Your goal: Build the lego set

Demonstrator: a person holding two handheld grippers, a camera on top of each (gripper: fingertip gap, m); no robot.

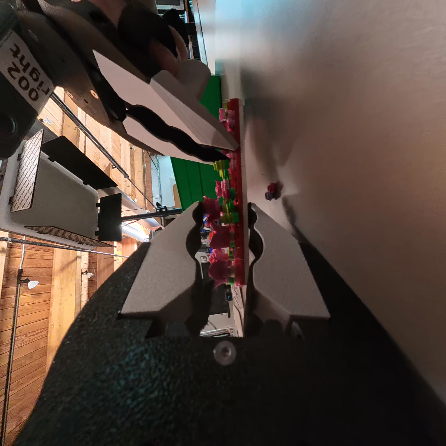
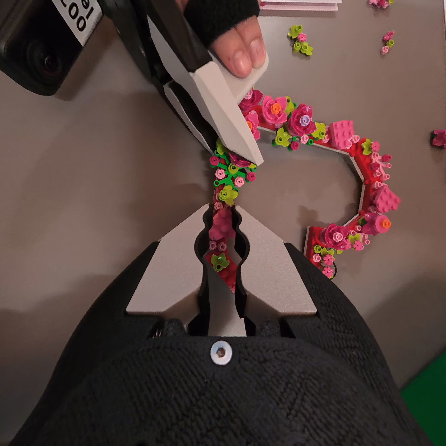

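A red Lego frame, curved and covered with pink flowers and lime leaves, lies on the grey table. My right gripper is shut across the frame's near left arm, with a pink flower between the jaws. My left gripper comes down from above onto the same arm a little farther along. In the left wrist view the frame shows edge-on. My left gripper clamps it there, one finger on the flowers and the other on the white underside. The right gripper meets the frame farther off.
Loose flower and leaf clusters lie at the far right, and a dark pink piece sits at the right edge. Papers lie at the top. A green mat is at the near right. Two small pieces lie beside the frame. The grippers are tip to tip, or close to it.
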